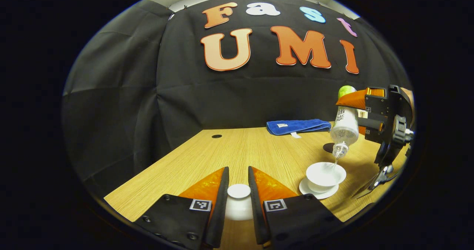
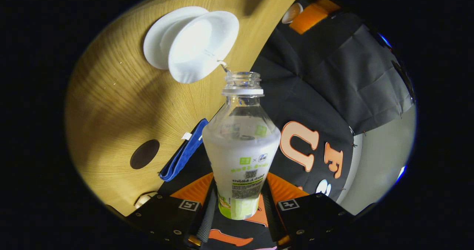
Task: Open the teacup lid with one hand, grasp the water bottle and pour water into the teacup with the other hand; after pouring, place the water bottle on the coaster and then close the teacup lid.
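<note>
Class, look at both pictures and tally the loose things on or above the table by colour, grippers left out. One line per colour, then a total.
White: 3, the teacup, its saucer and the teacup lid
Blue: 1, the folded cloth
Dark brown: 1, the round coaster
Clear: 1, the water bottle
Total: 6

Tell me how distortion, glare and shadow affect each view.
Left gripper view: fisheye bends the table edges; soft, even light, faint shadow under the saucer. Right gripper view: the picture is tilted, the bottle looms large and sharp, the cup interior glares white, and broad shadows cross the table.
</note>
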{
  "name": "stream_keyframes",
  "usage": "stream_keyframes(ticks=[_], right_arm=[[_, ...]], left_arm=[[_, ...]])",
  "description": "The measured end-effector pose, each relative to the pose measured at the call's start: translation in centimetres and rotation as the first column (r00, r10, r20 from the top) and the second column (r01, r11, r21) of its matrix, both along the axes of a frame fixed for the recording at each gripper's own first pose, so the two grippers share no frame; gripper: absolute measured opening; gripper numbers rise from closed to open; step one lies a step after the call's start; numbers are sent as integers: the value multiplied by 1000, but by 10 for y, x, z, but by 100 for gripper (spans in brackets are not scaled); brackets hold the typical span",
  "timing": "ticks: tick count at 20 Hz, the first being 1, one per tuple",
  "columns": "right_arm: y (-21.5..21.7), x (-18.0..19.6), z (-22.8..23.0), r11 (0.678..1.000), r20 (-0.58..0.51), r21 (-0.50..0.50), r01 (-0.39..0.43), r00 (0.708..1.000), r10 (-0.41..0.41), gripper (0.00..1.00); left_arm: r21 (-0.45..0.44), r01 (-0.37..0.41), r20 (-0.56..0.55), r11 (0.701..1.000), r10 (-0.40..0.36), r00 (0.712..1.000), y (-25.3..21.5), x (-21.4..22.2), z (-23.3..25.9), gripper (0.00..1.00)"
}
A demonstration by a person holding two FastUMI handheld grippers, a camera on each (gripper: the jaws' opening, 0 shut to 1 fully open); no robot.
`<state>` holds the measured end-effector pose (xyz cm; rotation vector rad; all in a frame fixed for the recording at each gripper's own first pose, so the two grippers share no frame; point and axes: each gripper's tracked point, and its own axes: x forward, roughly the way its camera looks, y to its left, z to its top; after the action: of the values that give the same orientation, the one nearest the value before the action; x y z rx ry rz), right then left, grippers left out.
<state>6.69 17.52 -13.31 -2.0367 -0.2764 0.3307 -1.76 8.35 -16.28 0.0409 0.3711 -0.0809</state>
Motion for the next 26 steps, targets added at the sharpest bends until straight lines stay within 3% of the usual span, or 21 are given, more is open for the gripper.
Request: stream_keyframes(ticks=[3,7,10,11,14,17,21,23,26], right_arm=[[2,-1,-5,1000,-30,8,3,1000,-3,62],[-8,-3,-17,989,-131,130,76,990,-59,65],[-15,-1,-23,958,-205,245,146,974,-96,62],[-18,0,-29,936,-259,301,181,960,-102,62],[-26,-4,-43,855,-391,428,293,913,-117,63],[-29,-11,-37,770,-455,528,358,885,-99,63],[-36,-10,-29,617,-537,651,441,843,-36,63],[-45,-3,-29,537,-579,682,496,815,-18,63],[-69,15,-26,417,-605,719,555,796,-17,63]], left_arm=[[-1,2,8,1000,-1,1000,-2,1,3,37],[0,-11,20,1000,11,1000,-1,3,7,38],[-9,-21,-2,1000,21,1000,-4,2,0,36],[-11,-21,-7,1000,21,1000,-4,2,0,39],[-14,-23,3,1000,24,1000,-9,5,4,39],[-21,-14,20,1000,15,1000,-17,10,13,38],[-48,-11,45,999,13,999,-33,18,21,38],[-57,1,57,998,2,998,-42,20,27,38],[-65,20,82,998,-15,997,-56,25,37,37]])
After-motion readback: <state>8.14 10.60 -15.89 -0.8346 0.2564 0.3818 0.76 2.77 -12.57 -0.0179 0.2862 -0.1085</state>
